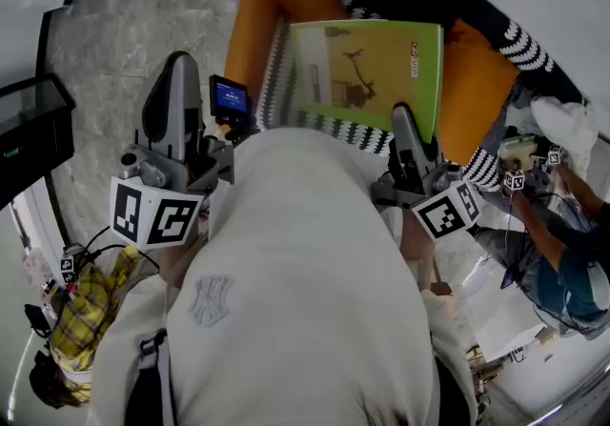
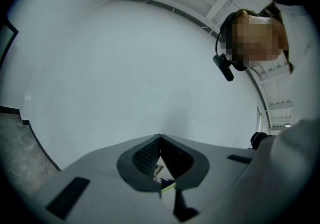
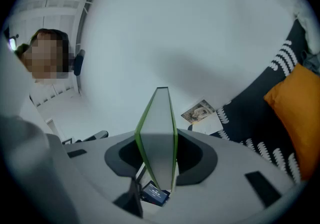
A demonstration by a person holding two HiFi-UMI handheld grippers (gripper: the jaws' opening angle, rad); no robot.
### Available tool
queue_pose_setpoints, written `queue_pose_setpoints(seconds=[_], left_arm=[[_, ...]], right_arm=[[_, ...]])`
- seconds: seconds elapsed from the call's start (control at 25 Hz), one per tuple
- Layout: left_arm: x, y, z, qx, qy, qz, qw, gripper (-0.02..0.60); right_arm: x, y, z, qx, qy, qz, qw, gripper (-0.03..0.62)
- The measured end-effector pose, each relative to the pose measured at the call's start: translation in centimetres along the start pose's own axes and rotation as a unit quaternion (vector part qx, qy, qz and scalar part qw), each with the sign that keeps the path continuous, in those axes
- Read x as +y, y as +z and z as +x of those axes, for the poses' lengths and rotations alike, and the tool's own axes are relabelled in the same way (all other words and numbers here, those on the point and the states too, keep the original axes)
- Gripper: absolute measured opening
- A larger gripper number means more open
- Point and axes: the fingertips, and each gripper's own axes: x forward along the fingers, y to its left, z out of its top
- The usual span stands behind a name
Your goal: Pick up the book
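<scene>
Two tongs show in the head view. The right tongs [image 1: 405, 124] hold the green book [image 1: 367, 71] over an orange cushion [image 1: 472, 91] and a black-and-white patterned cover [image 1: 278, 81]. The left tongs [image 1: 176, 67] hang beside a small blue-screened device [image 1: 230, 98]. In the left gripper view the jaws meet at their tips, clenched on nothing. In the right gripper view the jaws clamp the book edge-on, its page block showing between green covers.

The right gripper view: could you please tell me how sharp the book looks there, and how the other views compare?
Right gripper view: the book is crisp, edge-on, with fisheye bending and dark corners. Head view: even light, no glare on its cover. Left gripper view: soft, evenly lit wall.
</scene>
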Motion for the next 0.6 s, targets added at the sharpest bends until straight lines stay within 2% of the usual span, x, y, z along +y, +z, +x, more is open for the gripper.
queue_pose_setpoints(seconds=[0.6], left_arm=[[-0.1, -0.9, 0.1, 0.006, -0.009, -0.008, 0.9999, 0.009]], right_arm=[[-1.7, -0.9, -0.4, -0.007, -0.019, 0.052, 0.998, 0.153]])
